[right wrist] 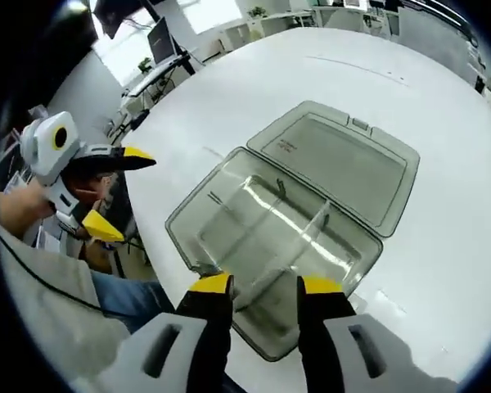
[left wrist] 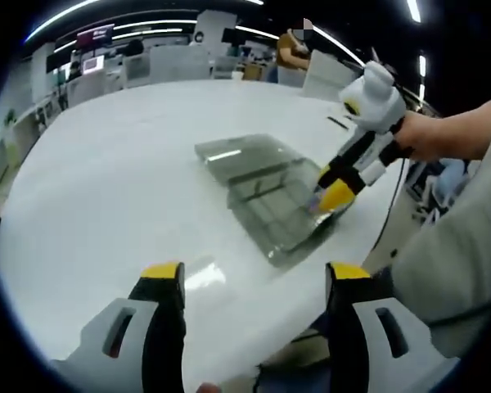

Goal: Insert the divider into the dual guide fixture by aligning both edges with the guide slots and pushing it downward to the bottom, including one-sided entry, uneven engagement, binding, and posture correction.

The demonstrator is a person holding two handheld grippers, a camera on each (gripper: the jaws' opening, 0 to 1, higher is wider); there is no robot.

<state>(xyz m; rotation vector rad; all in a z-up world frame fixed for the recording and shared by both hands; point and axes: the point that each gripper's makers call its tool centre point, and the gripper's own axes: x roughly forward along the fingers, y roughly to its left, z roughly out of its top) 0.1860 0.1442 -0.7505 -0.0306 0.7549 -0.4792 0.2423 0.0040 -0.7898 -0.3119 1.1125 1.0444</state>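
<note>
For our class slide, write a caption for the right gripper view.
Right gripper poised with jaws apart over open clear box on white table.

The left gripper view looks from low over the near edge of the white desk [left wrist: 106, 205], across it toward the clear box [left wrist: 270, 196], a fair way off. The right gripper view hangs close above that same box [right wrist: 295, 221], facing steeply down. Both share box and desk.

Left gripper [left wrist: 255, 282] hangs with fingers spread wide; right gripper [right wrist: 264, 284] fingers narrowly parted.
</note>
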